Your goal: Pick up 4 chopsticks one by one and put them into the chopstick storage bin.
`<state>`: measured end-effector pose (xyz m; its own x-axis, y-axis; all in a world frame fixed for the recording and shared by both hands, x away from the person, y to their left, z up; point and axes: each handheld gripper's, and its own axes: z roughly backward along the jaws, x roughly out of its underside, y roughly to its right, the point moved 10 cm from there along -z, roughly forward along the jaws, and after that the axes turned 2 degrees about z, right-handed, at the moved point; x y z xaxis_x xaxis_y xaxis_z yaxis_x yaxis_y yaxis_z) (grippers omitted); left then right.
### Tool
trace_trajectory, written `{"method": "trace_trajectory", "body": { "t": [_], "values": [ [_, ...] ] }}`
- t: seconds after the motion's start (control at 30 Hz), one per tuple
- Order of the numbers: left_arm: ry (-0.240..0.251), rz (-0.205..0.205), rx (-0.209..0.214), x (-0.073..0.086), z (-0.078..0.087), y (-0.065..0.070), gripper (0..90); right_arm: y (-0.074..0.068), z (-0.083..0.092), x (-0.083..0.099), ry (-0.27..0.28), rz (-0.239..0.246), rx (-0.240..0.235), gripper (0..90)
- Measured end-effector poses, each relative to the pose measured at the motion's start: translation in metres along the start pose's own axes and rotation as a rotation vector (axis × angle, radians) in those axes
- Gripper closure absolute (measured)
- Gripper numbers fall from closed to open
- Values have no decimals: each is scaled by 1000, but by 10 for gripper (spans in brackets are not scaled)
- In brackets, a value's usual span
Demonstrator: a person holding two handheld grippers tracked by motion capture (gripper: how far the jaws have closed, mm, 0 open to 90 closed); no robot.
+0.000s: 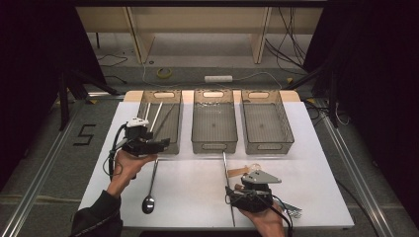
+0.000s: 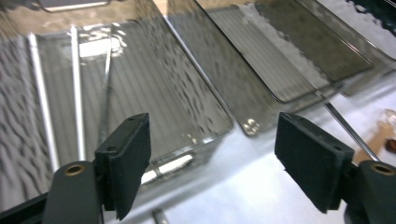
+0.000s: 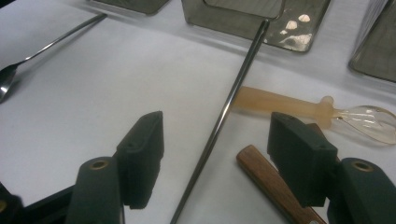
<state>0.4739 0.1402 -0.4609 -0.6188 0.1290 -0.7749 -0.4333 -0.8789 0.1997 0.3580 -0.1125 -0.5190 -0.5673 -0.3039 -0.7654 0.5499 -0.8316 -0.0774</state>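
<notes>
My left gripper [image 1: 160, 144] [image 2: 212, 158] hovers at the front edge of the left clear bin [image 1: 173, 126] [image 2: 187, 93], open with nothing between its pads. Three thin rods [image 1: 155, 116] [image 2: 77, 93] lie in that bin. My right gripper [image 1: 233, 190] [image 3: 215, 154] sits low over the table near the front edge, open. A long thin metal rod [image 1: 226, 173] [image 3: 233, 93] runs between its jaws without touching either pad. A wooden handle [image 3: 268, 179] lies by its right pad, and a translucent amber spoon [image 3: 299, 109] lies just beyond.
On the white table [image 1: 197, 182], a middle bin [image 1: 214, 140] and a right bin [image 1: 269, 143] stand beside the left one. A metal spoon [image 1: 149, 197] [image 3: 28, 58] lies front left. A fork [image 1: 292, 211] rests by the right hand.
</notes>
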Motion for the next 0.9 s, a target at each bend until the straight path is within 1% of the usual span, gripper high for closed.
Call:
{"method": "trace_trajectory", "body": {
  "t": [0.13,0.2,0.27,0.37,0.4,0.57,0.63,0.7,0.83,0.9],
  "values": [
    [32,-2,46,7,7,10,228,0,-3,3,-16,-3,5,408],
    [62,6,62,10,12,14,220,-1,-5,5,-25,-1,5,428],
    [79,-5,68,14,16,18,211,-3,-7,7,-29,3,9,446],
    [91,-8,83,22,20,24,201,-5,-10,11,-45,9,10,478],
    [95,-8,87,25,21,26,199,-5,-11,12,-50,17,17,492],
    [79,-48,96,40,25,38,192,-5,-15,16,-61,13,32,540],
    [79,-56,104,43,27,43,192,-6,-17,17,-65,4,34,552],
    [79,-67,108,45,29,46,190,-6,-18,19,-73,5,39,561],
    [89,-73,112,49,34,48,186,-7,-22,22,-85,10,45,590],
    [91,-68,112,50,35,48,183,-7,-23,24,-92,13,45,606]
  ]
}}
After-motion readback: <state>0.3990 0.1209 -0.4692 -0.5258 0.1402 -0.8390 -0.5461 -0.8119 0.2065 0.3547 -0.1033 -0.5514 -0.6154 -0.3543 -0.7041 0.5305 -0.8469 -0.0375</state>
